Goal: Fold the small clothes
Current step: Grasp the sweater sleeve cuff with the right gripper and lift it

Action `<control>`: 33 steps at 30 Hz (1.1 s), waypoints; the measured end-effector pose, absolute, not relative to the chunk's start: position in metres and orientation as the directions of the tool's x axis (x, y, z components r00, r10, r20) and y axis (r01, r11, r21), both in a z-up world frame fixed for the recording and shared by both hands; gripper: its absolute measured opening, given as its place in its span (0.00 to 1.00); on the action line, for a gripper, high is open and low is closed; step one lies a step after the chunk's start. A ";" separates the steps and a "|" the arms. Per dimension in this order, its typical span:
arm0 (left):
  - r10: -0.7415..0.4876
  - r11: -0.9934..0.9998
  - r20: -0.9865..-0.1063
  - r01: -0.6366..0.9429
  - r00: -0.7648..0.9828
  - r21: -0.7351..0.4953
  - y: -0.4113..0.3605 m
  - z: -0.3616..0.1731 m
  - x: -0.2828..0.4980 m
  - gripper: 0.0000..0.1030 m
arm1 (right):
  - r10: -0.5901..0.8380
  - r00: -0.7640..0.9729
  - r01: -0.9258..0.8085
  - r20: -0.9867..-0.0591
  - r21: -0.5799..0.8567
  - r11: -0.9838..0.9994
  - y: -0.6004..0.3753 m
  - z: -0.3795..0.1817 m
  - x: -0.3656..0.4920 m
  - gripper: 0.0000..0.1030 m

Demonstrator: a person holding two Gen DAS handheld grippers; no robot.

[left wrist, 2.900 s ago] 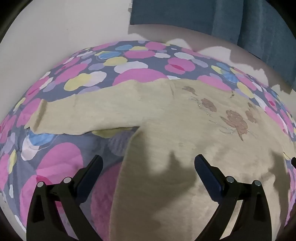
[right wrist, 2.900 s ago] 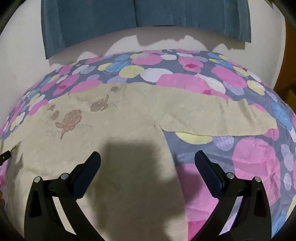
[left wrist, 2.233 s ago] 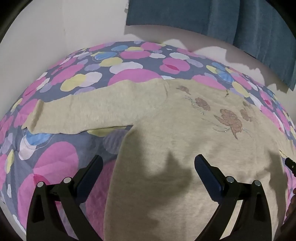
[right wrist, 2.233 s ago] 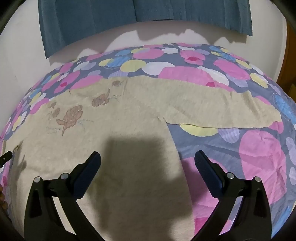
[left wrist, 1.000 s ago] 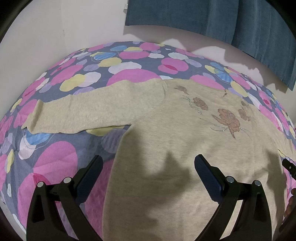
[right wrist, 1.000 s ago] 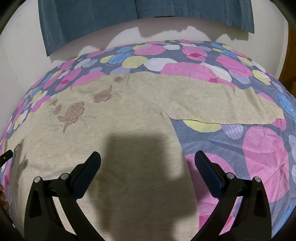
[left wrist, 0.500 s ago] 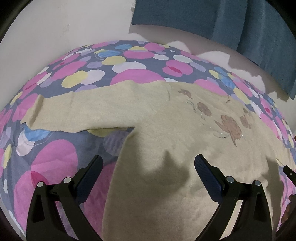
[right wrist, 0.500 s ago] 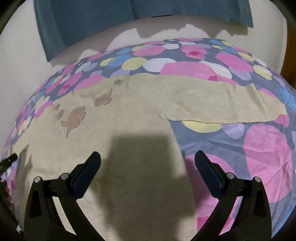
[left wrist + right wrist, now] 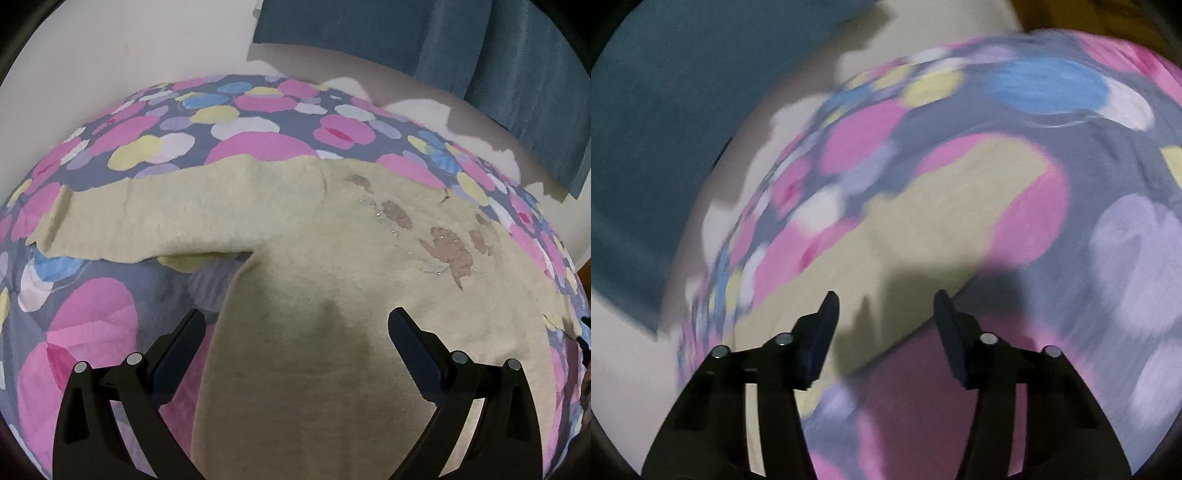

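A beige long-sleeved sweater (image 9: 325,288) with brown flower patches (image 9: 448,254) lies flat, front up, on a flower-print bedspread (image 9: 240,110). Its left sleeve (image 9: 166,218) stretches out to the left. My left gripper (image 9: 295,325) is open and empty above the sweater's lower body. In the blurred right wrist view, my right gripper (image 9: 886,308) is open, narrower than before, and low over the end of the beige right sleeve (image 9: 923,236), with nothing between its fingers.
The bedspread (image 9: 1108,221) covers the whole bed. A white wall (image 9: 129,48) and blue curtains (image 9: 443,37) stand behind it. A brown wooden edge (image 9: 1089,14) shows at the far right.
My right gripper has swung fast to the right, from over the sweater's body to the end of the right sleeve, and its jaws have narrowed. My left gripper has barely moved.
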State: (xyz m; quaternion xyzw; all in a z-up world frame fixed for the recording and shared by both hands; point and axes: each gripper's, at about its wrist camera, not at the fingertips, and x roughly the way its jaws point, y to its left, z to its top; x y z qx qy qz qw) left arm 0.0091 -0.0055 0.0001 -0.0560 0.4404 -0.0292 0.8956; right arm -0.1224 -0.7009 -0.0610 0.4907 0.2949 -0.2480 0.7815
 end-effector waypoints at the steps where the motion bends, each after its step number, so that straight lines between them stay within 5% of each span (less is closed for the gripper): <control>1: -0.097 0.992 -0.789 -0.004 0.607 -0.126 -0.005 -0.002 0.010 0.96 | -0.108 0.703 0.687 -0.703 0.632 0.358 -0.715 -0.066 -0.127 0.49; 12: -0.060 0.994 -0.806 -0.037 0.589 -0.101 -0.008 -0.013 0.017 0.96 | -0.130 0.738 0.673 -0.662 0.709 0.212 -0.774 -0.091 -0.130 0.49; 19: -0.062 0.995 -0.808 -0.032 0.587 -0.099 -0.008 -0.014 0.015 0.96 | -0.106 0.733 0.677 -0.672 0.705 0.211 -0.775 -0.098 -0.129 0.09; 33: -0.055 0.995 -0.806 -0.038 0.589 -0.095 0.007 -0.012 0.012 0.96 | -0.159 0.808 0.584 -0.567 0.737 0.340 -0.735 -0.027 -0.133 0.07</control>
